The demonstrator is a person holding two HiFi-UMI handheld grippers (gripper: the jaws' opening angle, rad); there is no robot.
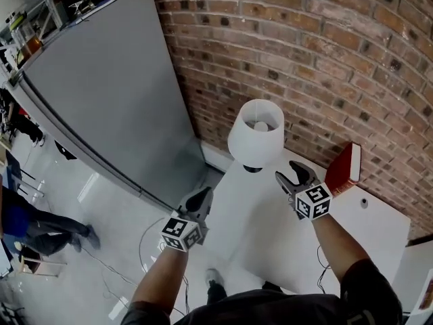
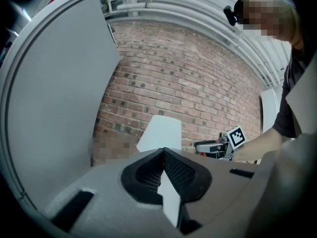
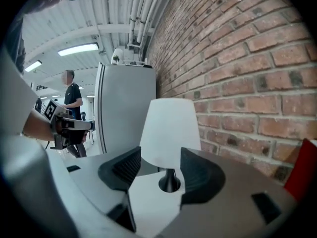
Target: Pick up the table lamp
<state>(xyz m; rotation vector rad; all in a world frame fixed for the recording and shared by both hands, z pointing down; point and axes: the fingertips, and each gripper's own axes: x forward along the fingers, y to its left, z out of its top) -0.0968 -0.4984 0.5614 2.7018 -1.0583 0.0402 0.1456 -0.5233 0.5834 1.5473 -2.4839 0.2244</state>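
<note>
The table lamp (image 1: pixel 256 133) has a white shade and a small black foot (image 1: pixel 252 169), and stands on the white table (image 1: pixel 270 232) close to the brick wall. My right gripper (image 1: pixel 290 172) hovers just right of the foot with its jaws open and nothing between them. In the right gripper view the lamp (image 3: pixel 169 132) rises straight ahead between the two spread pads, its foot (image 3: pixel 170 183) a little beyond them. My left gripper (image 1: pixel 201 196) hangs off the table's left edge, shut and empty. In the left gripper view the lamp's shade (image 2: pixel 160 133) shows above the closed jaws.
A red book (image 1: pixel 344 167) leans against the brick wall (image 1: pixel 325 53) right of the lamp. A tall grey cabinet (image 1: pixel 108 93) stands to the left. A cable (image 1: pixel 145 241) lies on the floor, and a person (image 1: pixel 30 223) walks at far left.
</note>
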